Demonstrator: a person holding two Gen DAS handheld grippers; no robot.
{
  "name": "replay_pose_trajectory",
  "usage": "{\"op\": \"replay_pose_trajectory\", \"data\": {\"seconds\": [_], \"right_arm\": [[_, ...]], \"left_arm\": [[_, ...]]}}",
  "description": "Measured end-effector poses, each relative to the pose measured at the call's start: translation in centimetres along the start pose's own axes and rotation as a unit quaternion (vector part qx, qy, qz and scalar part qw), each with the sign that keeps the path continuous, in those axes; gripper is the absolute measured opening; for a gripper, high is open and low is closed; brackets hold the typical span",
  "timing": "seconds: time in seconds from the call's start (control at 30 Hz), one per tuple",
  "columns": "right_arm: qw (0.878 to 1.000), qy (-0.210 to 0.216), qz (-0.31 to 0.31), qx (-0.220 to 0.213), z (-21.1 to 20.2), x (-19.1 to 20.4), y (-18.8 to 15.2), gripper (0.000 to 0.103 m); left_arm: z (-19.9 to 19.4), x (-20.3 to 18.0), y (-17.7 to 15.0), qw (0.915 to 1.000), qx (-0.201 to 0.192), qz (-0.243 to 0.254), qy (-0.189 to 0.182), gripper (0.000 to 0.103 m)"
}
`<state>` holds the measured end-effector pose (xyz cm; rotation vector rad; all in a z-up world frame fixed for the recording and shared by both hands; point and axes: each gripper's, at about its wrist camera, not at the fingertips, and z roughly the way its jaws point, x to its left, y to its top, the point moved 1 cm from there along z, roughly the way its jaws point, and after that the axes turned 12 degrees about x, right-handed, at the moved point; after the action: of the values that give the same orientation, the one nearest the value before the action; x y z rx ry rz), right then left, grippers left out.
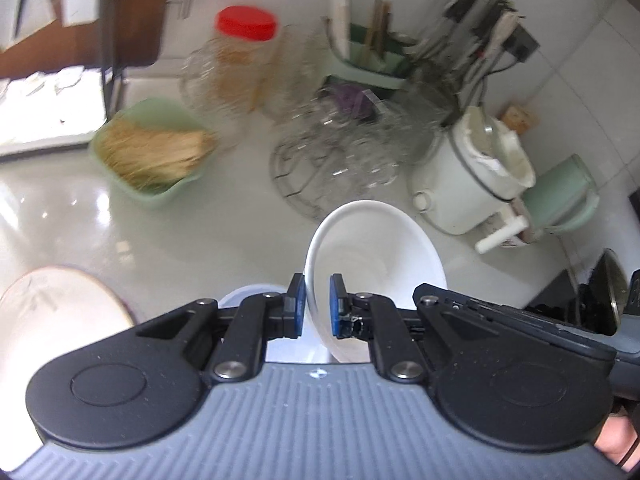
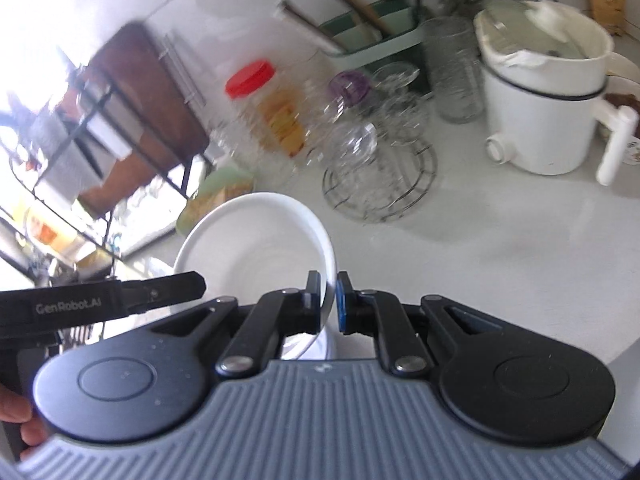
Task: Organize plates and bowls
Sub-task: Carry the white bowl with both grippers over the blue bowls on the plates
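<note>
A: White porcelain, one bowl (image 1: 376, 256), tilted and off the counter (image 1: 224, 236). We have it by the rim on two sides: left gripper (image 1: 318, 306) clenched on one edge, right gripper (image 2: 329, 300) clenched on the opposite edge.

B: Step in hand, as we judge it: carrying the bowl to wherever it gets stacked. Nothing set down yet.

A: Agreed. Next move calls for levelling it and lowering it onto a resting spot before either jaw lets go. Thin rim, slick glaze, so we'd ease off together.

B: Count of dishes?

A: One bowl held. One patterned plate (image 1: 56, 312) low left in the left wrist view. One pale bluish rim (image 1: 248, 296) under the left gripper; bowl or plate, we cannot tell.

B: Clutter?

A: One red-lidded jar (image 1: 244, 52), one green basket (image 1: 152, 152), one white pot (image 2: 548, 92), glassware on one wire rack (image 2: 424, 184), uncounted, too blurred.
</note>
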<state>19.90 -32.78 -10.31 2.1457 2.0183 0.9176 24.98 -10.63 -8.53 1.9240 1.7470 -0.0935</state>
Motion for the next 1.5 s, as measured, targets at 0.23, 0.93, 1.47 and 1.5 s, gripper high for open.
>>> {"op": "replay_pose_trajectory", "data": {"seconds": [0.23, 0.93, 1.47, 1.5], "right_arm": [[0.999, -0.016, -0.03, 0.038, 3.5, 1.2, -1.5, 0.012], [0.994, -0.034, -0.08, 0.067, 7.7, 2.1, -3.1, 0.013], [0.996, 0.012, -0.005, 0.088, 9.1, -1.1, -2.4, 0.038], [0.996, 0.015, -0.002, 0.093, 9.4, -1.1, -2.5, 0.038]], "left_arm": [[2.5, 3.6, -2.0, 0.9993, 0.021, -0.029, 0.011, 0.013], [7.2, 7.3, -4.1, 0.9968, 0.053, -0.057, 0.019, 0.043], [10.0, 8.9, -5.0, 0.9922, 0.09, -0.086, -0.006, 0.042], [10.2, 8.8, -5.0, 0.9923, 0.091, -0.084, -0.009, 0.042]]}}
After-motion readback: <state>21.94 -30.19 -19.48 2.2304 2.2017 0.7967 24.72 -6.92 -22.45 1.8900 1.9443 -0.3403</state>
